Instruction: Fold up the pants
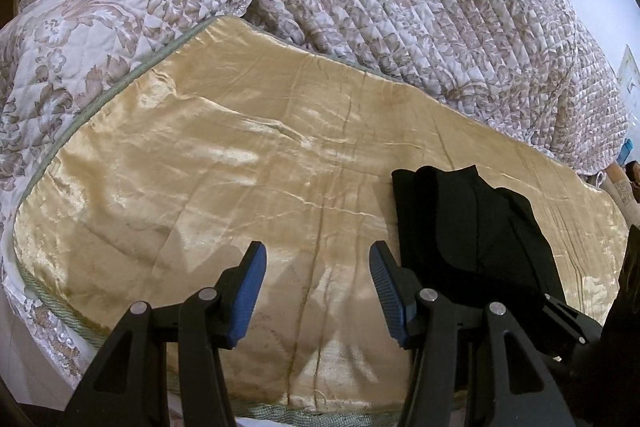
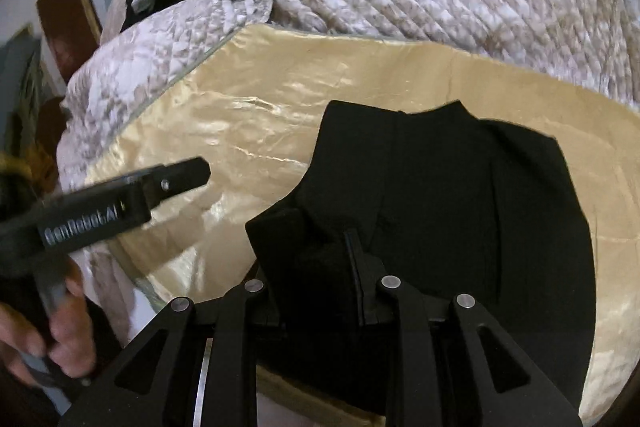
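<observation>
Right wrist view: the right gripper (image 2: 354, 247) is clamped on a bunched edge of the black pants (image 2: 460, 195), which spread ahead of it and to its right over the gold satin cover (image 2: 248, 107). The left gripper (image 1: 316, 291) stands spread wide, holding nothing, above bare cover with the pants just right of its right finger. A quilt (image 1: 400, 7) is heaped beyond both.

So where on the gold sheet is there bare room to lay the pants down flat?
Bare gold sheet lies left of the black pants, out to the green piping, and back to the quilt. The open left gripper hovers over part of it. The right side is crowded: pants, with the right gripper shut on them.
</observation>
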